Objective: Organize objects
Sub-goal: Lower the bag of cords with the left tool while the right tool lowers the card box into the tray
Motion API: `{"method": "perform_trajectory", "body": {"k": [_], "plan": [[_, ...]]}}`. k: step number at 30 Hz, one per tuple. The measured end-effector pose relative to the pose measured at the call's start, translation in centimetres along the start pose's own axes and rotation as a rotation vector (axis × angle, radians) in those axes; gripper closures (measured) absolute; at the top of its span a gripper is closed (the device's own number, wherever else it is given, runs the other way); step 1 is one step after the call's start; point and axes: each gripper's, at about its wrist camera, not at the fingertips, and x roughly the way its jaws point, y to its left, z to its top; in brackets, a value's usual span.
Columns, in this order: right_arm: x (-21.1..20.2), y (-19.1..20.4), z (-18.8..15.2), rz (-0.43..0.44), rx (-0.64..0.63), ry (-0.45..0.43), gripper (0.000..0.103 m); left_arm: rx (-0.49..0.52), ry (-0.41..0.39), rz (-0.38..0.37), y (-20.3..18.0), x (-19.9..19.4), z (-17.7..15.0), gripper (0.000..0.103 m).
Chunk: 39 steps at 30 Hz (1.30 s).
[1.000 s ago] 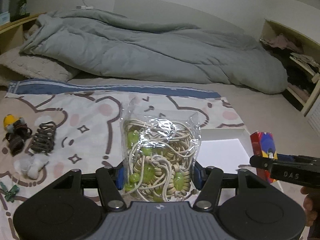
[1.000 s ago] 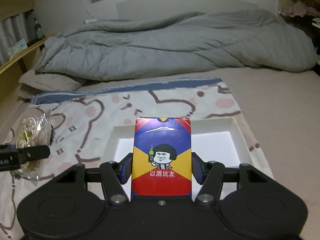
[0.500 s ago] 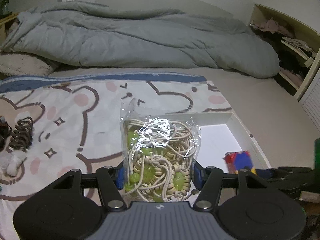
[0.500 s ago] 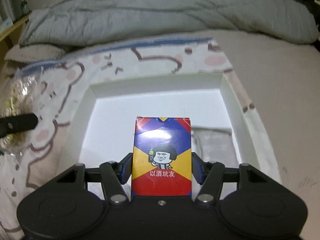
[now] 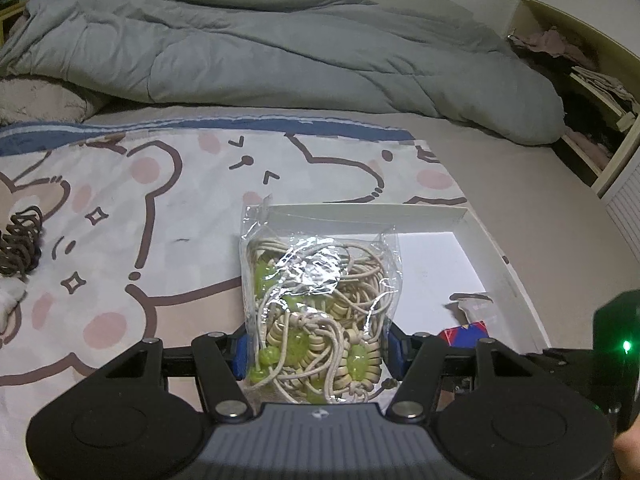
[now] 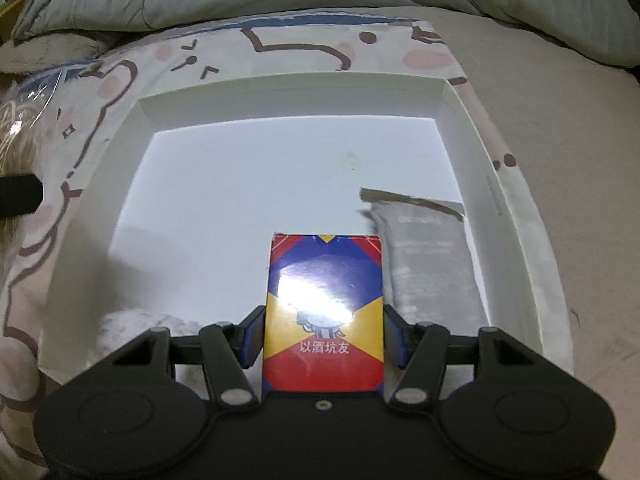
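My left gripper (image 5: 316, 354) is shut on a clear plastic bag of beige cords and green beads (image 5: 316, 304), held upright just left of the white box (image 5: 496, 256). My right gripper (image 6: 323, 338) is shut on a red, blue and yellow card box (image 6: 324, 312) and holds it low inside the white box (image 6: 280, 92), over its near right floor. A grey foil packet (image 6: 432, 264) lies in the box beside the card box. The card box (image 5: 464, 330) and packet (image 5: 470, 306) also show in the left wrist view.
The box sits on a bear-print blanket (image 5: 140, 200) on a bed. A grey duvet (image 5: 280, 52) is heaped behind. A brown hair claw (image 5: 20, 236) and a white thing (image 5: 8, 300) lie far left. Open shelves (image 5: 592, 92) stand at the right.
My right gripper has moved forward and down into the white box with the card box. My left gripper has shifted right toward the box with the bag.
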Motion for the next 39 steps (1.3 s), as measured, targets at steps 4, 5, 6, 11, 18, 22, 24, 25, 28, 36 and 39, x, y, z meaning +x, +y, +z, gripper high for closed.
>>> {"method": "perform_trajectory", "body": {"k": [4, 5, 6, 11, 18, 22, 24, 25, 28, 36, 39], "plan": [[0.5, -0.5, 0.0, -0.019, 0.001, 0.033, 0.038, -0.016, 0.01, -0.009, -0.2, 1.0, 0.2, 0.042], [0.3, -0.5, -0.1, -0.018, -0.004, 0.037, 0.036, -0.015, 0.012, -0.012, -0.3, 1.3, 0.2, 0.042], [0.0, -0.5, -0.1, -0.023, -0.006, 0.033, 0.033, -0.011, 0.014, -0.014, -0.5, 1.6, 0.2, 0.042], [-2.2, -1.0, 0.2, 0.002, 0.024, -0.013, 0.032, 0.013, 0.032, -0.014, -1.3, 3.5, 0.1, 0.042], [-3.6, -2.4, 0.8, 0.042, 0.096, -0.045, 0.032, -0.06, 0.092, -0.051, -1.2, 6.1, -0.7, 0.042], [-3.8, -2.7, 0.9, 0.046, 0.12, -0.05, 0.032, -0.085, 0.083, -0.069, -1.3, 6.7, -1.1, 0.041], [-3.8, -2.8, 0.8, 0.047, 0.122, -0.049, 0.032, -0.129, 0.075, -0.092, -1.0, 7.0, -1.3, 0.035], [-3.8, -2.8, 0.8, 0.047, 0.12, -0.047, 0.032, -0.151, 0.078, -0.108, -0.9, 7.1, -1.3, 0.022], [-3.6, -2.7, 0.7, 0.044, 0.108, -0.041, 0.032, -0.14, 0.079, -0.111, -1.1, 6.8, -1.2, 0.015], [-3.9, -2.7, 0.7, 0.046, 0.11, -0.05, 0.032, -0.09, 0.072, -0.072, -1.1, 5.9, -0.7, 0.04], [-4.2, -2.6, 0.8, 0.048, 0.108, -0.056, 0.032, -0.086, 0.096, -0.091, -1.1, 6.2, -0.7, 0.056]]}}
